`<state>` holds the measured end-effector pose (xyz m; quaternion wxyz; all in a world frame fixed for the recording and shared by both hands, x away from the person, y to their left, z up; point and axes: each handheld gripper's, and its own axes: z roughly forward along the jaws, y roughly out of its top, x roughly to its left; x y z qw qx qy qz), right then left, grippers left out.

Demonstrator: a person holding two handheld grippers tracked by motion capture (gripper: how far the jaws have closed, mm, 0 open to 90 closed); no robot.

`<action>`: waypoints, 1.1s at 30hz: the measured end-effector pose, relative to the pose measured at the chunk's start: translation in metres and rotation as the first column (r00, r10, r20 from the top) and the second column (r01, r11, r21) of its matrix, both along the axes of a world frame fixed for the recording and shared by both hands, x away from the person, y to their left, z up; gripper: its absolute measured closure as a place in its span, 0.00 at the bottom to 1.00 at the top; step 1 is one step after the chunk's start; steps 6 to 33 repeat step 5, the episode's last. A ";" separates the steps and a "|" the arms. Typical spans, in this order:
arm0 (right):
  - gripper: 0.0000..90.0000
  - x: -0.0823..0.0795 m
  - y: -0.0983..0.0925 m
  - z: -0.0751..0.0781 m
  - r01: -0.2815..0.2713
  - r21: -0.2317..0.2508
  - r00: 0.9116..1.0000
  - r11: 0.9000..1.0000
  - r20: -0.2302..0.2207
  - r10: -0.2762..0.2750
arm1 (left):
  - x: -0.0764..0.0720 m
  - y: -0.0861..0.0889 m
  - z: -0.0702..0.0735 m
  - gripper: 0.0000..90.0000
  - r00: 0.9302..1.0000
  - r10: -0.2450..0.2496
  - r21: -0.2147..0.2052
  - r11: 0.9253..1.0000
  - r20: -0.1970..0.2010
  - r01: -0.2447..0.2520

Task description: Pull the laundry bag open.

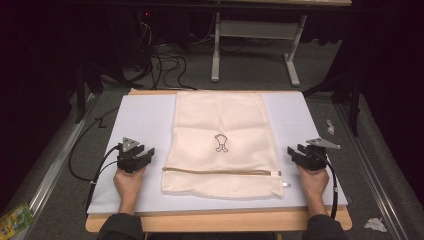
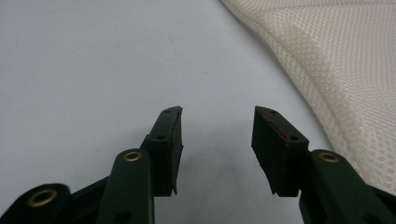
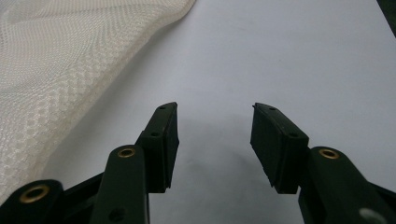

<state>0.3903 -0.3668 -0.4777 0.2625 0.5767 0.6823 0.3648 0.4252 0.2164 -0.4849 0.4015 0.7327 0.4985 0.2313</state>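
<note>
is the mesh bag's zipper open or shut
Shut. The zipper runs as one closed line across the bag, its pull at the right end; the bag lies flat and spread.

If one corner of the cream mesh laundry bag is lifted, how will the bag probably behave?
The mesh laundry bag lies flat and thin on the white mat, so it is probably floppy and would drape rather than hold its shape. Its open netting suggests it is light. The zipper near the front edge seems the only firmer line, so folds may hinge along it.
</note>
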 end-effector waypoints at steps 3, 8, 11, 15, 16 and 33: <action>0.57 0.000 -0.001 0.000 0.003 0.008 1.000 1.000 0.001 -0.003 | 0.000 0.000 0.000 0.58 1.000 0.000 0.003 1.000 0.005 0.000; 0.56 -0.001 -0.001 0.000 0.006 0.015 1.000 1.000 0.003 -0.006 | 0.000 0.000 0.000 0.58 1.000 0.003 0.002 1.000 0.000 -0.003; 0.56 -0.001 -0.001 0.000 0.006 0.015 1.000 1.000 0.003 -0.006 | 0.000 0.000 0.000 0.58 1.000 0.003 0.002 1.000 0.000 -0.003; 0.56 -0.001 -0.001 0.000 0.006 0.015 1.000 1.000 0.003 -0.006 | 0.000 0.000 0.000 0.58 1.000 0.003 0.002 1.000 0.000 -0.003; 0.56 -0.001 -0.001 0.000 0.006 0.015 1.000 1.000 0.003 -0.006 | 0.000 0.000 0.000 0.58 1.000 0.003 0.002 1.000 0.000 -0.003; 0.56 -0.001 -0.001 0.000 0.006 0.015 1.000 1.000 0.003 -0.006 | 0.000 0.000 0.000 0.58 1.000 0.003 0.002 1.000 0.000 -0.003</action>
